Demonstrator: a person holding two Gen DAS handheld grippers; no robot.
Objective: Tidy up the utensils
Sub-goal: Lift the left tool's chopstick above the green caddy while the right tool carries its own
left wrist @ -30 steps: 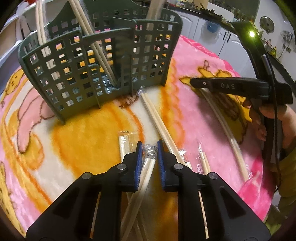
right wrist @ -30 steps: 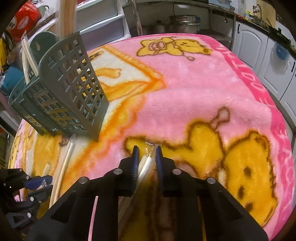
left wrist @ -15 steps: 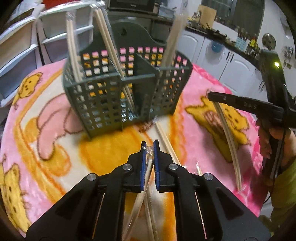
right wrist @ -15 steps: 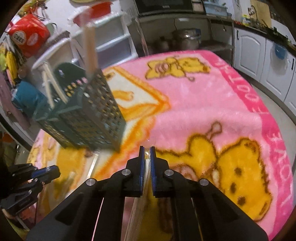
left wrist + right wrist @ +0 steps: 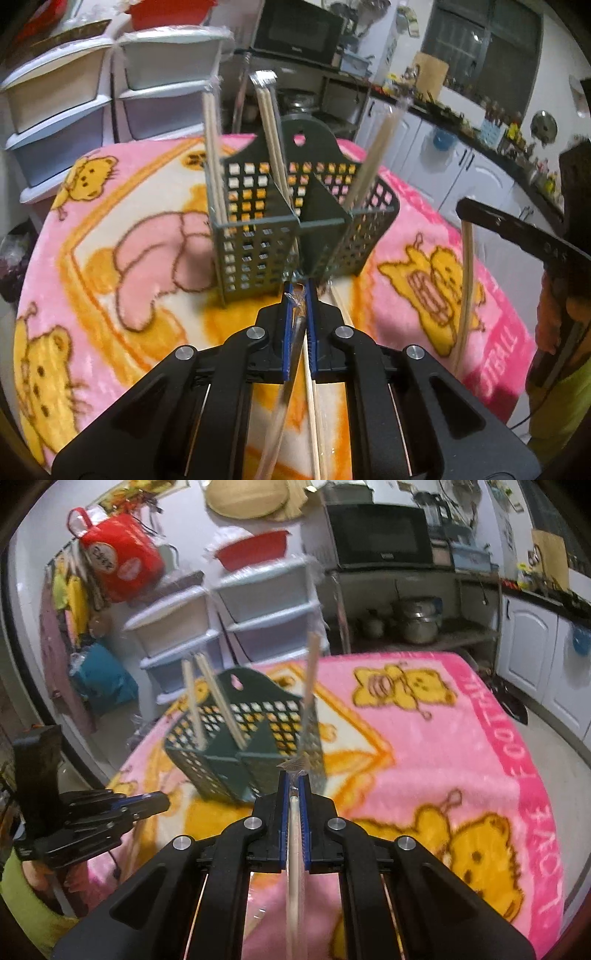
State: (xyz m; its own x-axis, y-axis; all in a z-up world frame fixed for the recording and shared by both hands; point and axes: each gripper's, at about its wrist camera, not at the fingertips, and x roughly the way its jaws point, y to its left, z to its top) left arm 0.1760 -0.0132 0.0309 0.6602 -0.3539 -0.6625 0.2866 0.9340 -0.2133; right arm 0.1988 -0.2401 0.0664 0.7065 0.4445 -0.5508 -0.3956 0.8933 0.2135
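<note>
While each gripper, left point(image 5: 298, 295) and right point(image 5: 294, 781), clamps wrapped chopsticks point(image 5: 286, 384) lengthwise along its fingers, the green caddy point(image 5: 291, 229) stands just beyond the left, farther left from the right

My table, under a pink blanket point(image 5: 424, 206) printed with yellow bears.

On the blanket stands a dark green caddy point(image 5: 295, 229) of square-holed walls, upright, toward the far side from me; in my right view it point(image 5: 243, 753) sits left of centre. Wrapped chopsticks point(image 5: 341, 306) lie flat on the blanket just in front of the caddy's base, running back under my left fingers.
</note>
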